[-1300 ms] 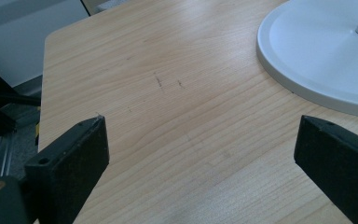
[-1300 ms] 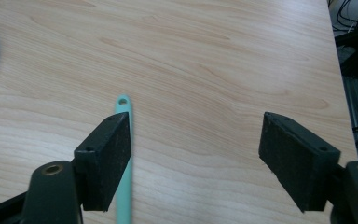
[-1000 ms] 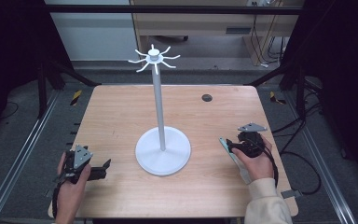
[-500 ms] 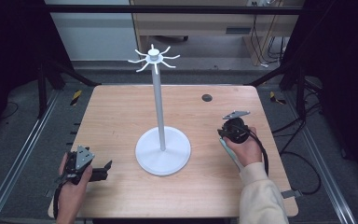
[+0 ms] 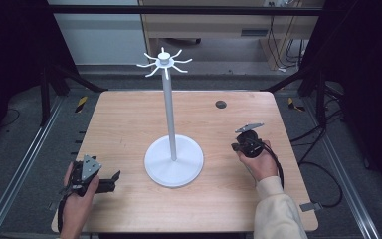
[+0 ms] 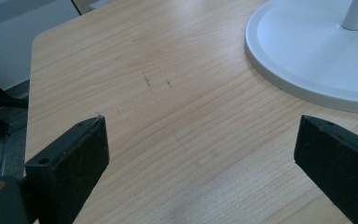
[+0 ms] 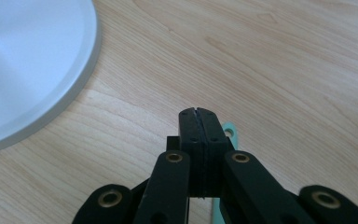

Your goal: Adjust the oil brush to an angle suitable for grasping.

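As I read the high view, the white stand (image 5: 173, 160) sits mid-table (image 5: 129, 119), its pole rising to a crown of hooks. My left gripper (image 5: 113, 179) lies near-left of the stand's base, my right gripper (image 5: 235, 147) just right of the base. A small dark disc (image 5: 221, 104) sits on the table beyond the stand, to its right; nothing lies between either gripper and the base.

Left gripper view: jaws wide apart, bare wood between them, stand base (image 6: 317, 60) ahead to the right.

Right gripper view: jaws pressed together, a thin pale-green piece (image 7: 230, 135) showing beside and under them; I cannot tell whether it is held. Stand base (image 7: 32, 70) at upper left.
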{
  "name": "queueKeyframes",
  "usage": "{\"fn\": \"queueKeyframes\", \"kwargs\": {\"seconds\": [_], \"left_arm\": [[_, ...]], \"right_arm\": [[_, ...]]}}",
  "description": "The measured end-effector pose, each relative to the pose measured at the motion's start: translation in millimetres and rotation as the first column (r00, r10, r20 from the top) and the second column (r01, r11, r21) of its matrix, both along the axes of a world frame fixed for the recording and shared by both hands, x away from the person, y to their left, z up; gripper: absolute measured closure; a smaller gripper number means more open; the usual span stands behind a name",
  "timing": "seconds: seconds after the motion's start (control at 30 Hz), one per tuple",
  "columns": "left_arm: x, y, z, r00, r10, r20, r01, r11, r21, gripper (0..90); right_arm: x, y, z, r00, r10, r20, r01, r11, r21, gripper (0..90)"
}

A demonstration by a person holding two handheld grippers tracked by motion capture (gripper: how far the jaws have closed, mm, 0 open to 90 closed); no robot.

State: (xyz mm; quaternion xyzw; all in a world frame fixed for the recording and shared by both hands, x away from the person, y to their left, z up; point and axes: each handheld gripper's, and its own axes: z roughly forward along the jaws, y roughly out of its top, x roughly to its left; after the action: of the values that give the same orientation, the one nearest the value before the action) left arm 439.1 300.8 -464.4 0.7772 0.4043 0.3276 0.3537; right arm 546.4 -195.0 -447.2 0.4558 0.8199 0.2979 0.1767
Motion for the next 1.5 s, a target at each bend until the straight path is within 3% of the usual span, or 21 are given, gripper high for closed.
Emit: {"fn": "queueKeyframes", "kwargs": {"seconds": [0.7,1.07,1.27,1.5], "left_arm": [[0.2,-1.1,-0.4,1.0000,-0.003,-0.002,0.003,1.0000,0.002,2.7],[0.2,-1.5,-0.1,0.9999,-0.011,-0.004,0.011,0.9999,0.006,2.7],[-0.2,-1.4,0.1,0.9999,-0.010,-0.003,0.010,0.9999,0.004,2.7],[0.3,-2.2,-0.6,0.9999,-0.012,-0.004,0.012,0.9999,0.006,2.7]], "right_arm": [[11.7,0.7,-26.2,0.9956,-0.027,-0.089,0.018,0.9954,-0.094,90.0],[13.3,2.8,-29.9,0.9935,-0.044,-0.105,0.030,0.9906,-0.133,90.0],[15.1,-0.5,-29.8,0.9914,-0.087,-0.098,0.072,0.9861,-0.150,90.0],[16.3,-12.0,-29.8,0.9855,-0.141,-0.095,0.129,0.9845,-0.119,90.0]]}}
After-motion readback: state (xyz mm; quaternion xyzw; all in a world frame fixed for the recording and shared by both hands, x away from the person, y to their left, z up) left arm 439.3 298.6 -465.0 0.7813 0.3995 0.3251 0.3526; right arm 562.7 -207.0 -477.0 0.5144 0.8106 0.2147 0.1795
